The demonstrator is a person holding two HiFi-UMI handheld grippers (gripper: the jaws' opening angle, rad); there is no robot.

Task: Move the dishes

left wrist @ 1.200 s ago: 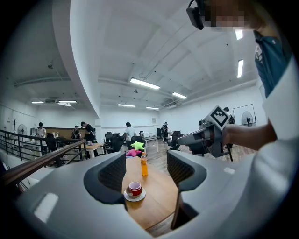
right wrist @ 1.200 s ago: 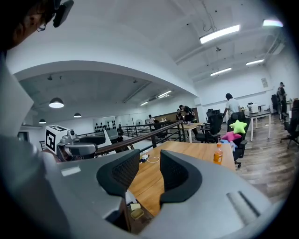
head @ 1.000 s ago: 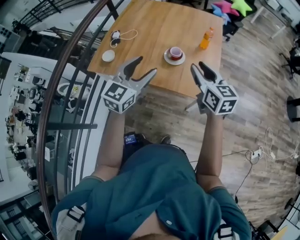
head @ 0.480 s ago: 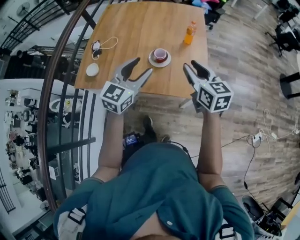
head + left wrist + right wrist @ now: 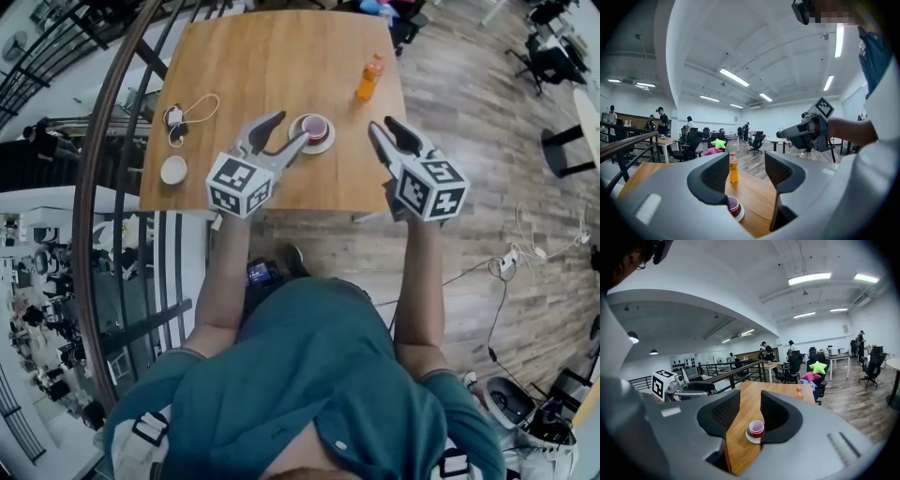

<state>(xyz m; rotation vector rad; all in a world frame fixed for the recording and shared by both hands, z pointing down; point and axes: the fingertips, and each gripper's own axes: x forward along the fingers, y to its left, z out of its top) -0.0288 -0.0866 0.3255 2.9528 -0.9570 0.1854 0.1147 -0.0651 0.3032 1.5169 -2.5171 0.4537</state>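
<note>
A red cup stands on a white saucer near the front edge of the wooden table. My left gripper is open, its fingertips just left of the saucer and above the table. In the left gripper view the cup shows low between the open jaws. My right gripper is open too, held right of the saucer over the table's front right corner. Its own view shows the cup and saucer ahead of the gap. Neither gripper holds anything.
An orange drink bottle stands at the table's right edge, beyond the cup. A small white round dish and a coiled white cable lie at the left. A dark railing runs along the left. Office chairs stand at the far right.
The table has come nearer in the head view. Both grippers now reach over its front edge, the left one close beside the cup and saucer. Both stayed open.
</note>
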